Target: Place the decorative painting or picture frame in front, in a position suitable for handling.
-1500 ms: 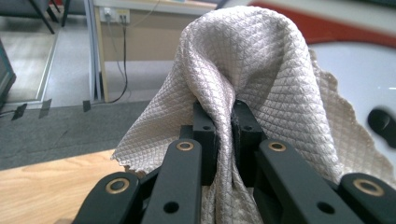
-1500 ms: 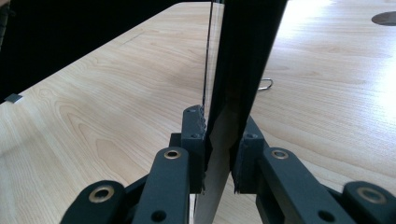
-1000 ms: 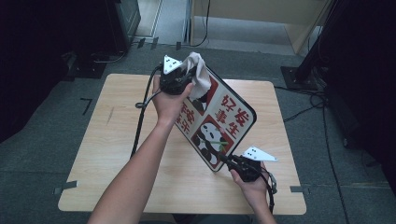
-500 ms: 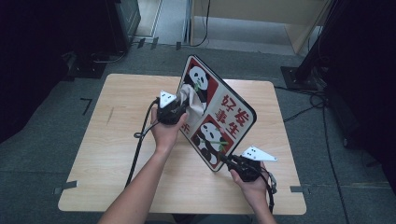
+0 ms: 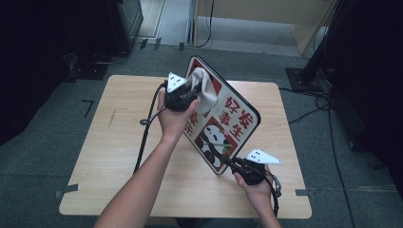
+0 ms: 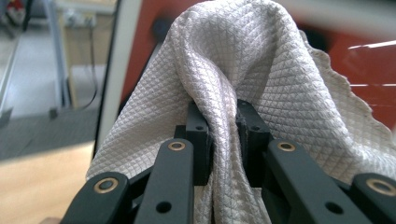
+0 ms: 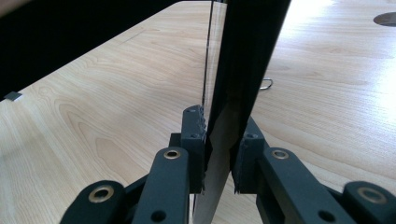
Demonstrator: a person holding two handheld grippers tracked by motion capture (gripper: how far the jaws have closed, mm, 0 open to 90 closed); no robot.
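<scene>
Since half a second ago the left tool (image 5: pixel 191 90) has swept the cloth (image 5: pixel 205 85) back up the face of the sign (image 5: pixel 228 124), from the middle toward the top corner. Its jaws are pressed together on a bunched fold of the cloth (image 6: pixel 243 70), which spills out around them so that fabric, not hard plastic, rubs the board. The sign stands tilted on its lower edge over the desk (image 5: pixel 114 156), its panda picture facing the person. The right tool (image 5: pixel 234 165) pinches the lower corner, jaws closed on the board's thin edge (image 7: pixel 233 93), probably to brace it against the wiping push. The wipe looks to be mid-course, the lower face yet to cover.
</scene>
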